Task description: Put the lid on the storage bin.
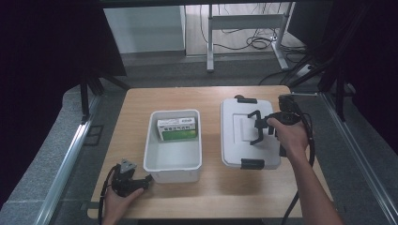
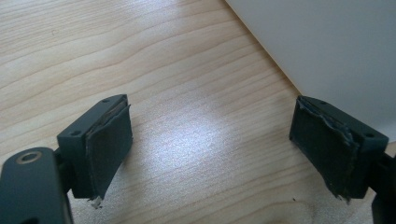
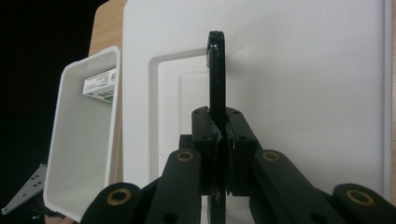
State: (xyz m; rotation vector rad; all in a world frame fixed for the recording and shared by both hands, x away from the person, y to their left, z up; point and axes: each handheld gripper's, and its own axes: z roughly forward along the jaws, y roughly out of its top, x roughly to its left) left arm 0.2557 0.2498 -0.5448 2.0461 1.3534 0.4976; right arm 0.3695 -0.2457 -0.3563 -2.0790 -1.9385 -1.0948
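Right gripper view: lid handle (image 3: 215, 79) partly hidden between clamped fingers (image 3: 204, 135).

The tabletop (image 2: 187, 93) is pale wood with a clear grain and a smooth, slightly shiny finish that catches a soft patch of light. The bin (image 1: 172, 161) and the lid (image 3: 303, 70) look like smooth white plastic, the lid's handle (image 3: 216, 74) glossy black. The left gripper's fingers (image 2: 109, 140) are matt black, faced with dull pads frayed and rough at the edges.

A lab: dark curtains (image 1: 42, 51), desk frame (image 1: 244, 21), loose cables (image 1: 256, 43).
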